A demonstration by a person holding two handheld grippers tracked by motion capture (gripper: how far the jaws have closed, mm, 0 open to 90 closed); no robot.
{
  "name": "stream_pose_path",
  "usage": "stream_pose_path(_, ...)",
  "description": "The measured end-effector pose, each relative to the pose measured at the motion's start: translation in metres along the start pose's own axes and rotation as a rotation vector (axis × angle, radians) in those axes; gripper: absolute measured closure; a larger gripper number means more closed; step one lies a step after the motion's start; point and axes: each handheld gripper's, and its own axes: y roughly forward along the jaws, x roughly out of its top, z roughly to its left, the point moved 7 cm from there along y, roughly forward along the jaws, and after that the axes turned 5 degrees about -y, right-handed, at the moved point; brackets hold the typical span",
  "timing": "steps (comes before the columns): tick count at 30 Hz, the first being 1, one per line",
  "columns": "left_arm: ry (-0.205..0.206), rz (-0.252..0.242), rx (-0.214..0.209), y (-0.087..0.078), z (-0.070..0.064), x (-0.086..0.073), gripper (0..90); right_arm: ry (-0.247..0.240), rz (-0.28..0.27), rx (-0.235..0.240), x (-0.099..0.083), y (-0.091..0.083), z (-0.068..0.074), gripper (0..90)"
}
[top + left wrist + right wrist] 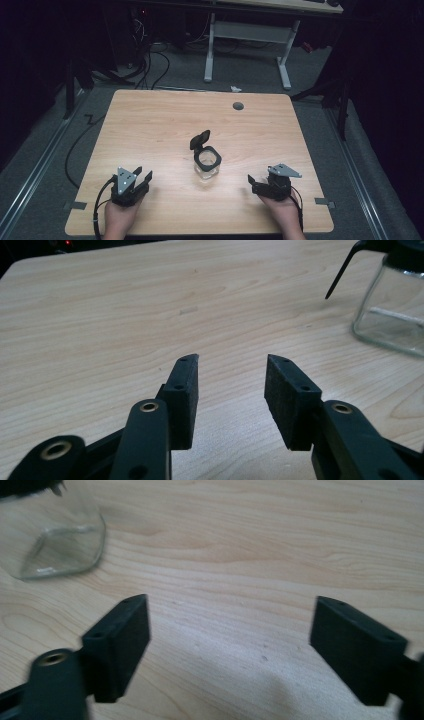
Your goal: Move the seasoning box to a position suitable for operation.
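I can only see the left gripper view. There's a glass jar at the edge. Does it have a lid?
Observer: Yes. In the high view the jar has a black lid flipped open and standing up behind its rim.
Operator: Where is the other gripper?
Observer: The right gripper sits near the table's front edge, to the right of the jar, not touching it.
Operator: Is it open like mine?
Observer: Yes, its jaws are spread wide, wider than the left gripper has its own, with nothing between them.
Operator: Anything else on the table?
Observer: Just a small grey round cap near the far edge.
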Motion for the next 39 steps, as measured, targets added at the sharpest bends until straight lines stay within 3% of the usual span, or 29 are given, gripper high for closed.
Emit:
stream_pose_path(1, -0.007, 0.007, 0.002, 0.001, 0.000, -0.002, 57.7, 0.000, -0.030, 0.009, 0.001, -0.001, 0.002, 28.7)
stream_pose_path(2, -0.014, 0.011, -0.001, 0.001, -0.001, -0.003, 57.7, 0.000, -0.030, 0.009, 0.001, -0.001, 0.002, 28.7)
stream_pose_path(4, 0.020, 0.029, -0.017, 0.000, -0.006, -0.008, 57.5, -0.009, -0.051, 0.006, 0.001, -0.004, 0.000, 37.7)
stream_pose_path(8, 0.025, 0.055, -0.049, -0.002, -0.011, -0.013, 54.1, 0.037, -0.082, 0.035, 0.002, -0.006, -0.001, 45.2)
stream_pose_path(12, 0.006, 0.051, -0.059, 0.000, -0.015, -0.012, 54.0, 0.035, -0.093, 0.061, 0.000, -0.006, 0.001, 53.4)
stream_pose_path(17, 0.026, 0.066, -0.069, 0.000, -0.020, -0.017, 55.4, 0.005, -0.090, 0.075, -0.002, -0.005, 0.009, 59.8)
stream_pose_path(22, 0.031, 0.072, -0.083, 0.000, -0.027, -0.020, 56.5, -0.019, -0.099, 0.079, 0.000, -0.003, 0.015, 58.9)
stream_pose_path(27, 0.049, 0.088, -0.090, 0.000, -0.032, -0.024, 62.2, -0.046, -0.109, 0.100, 0.005, -0.001, 0.026, 60.7)
stream_pose_path(29, 0.074, 0.084, -0.089, 0.000, -0.034, -0.024, 68.7, -0.051, -0.121, 0.127, 0.009, -0.001, 0.031, 72.7)
stream_pose_path(31, 0.042, 0.085, -0.102, 0.000, -0.039, -0.021, 72.2, -0.053, -0.119, 0.137, 0.011, 0.001, 0.031, 76.4)
stream_pose_path(32, 0.044, 0.087, -0.101, 0.001, -0.041, -0.022, 78.5, -0.067, -0.111, 0.136, 0.014, 0.005, 0.031, 83.3)
stream_pose_path(35, 0.030, 0.091, -0.098, 0.006, -0.048, -0.022, 86.0, -0.065, -0.105, 0.139, 0.017, 0.011, 0.032, 88.8)
stream_pose_path(39, 0.027, 0.112, -0.106, 0.016, -0.060, -0.030, 90.0, -0.075, -0.100, 0.151, 0.022, 0.023, 0.036, 90.0)
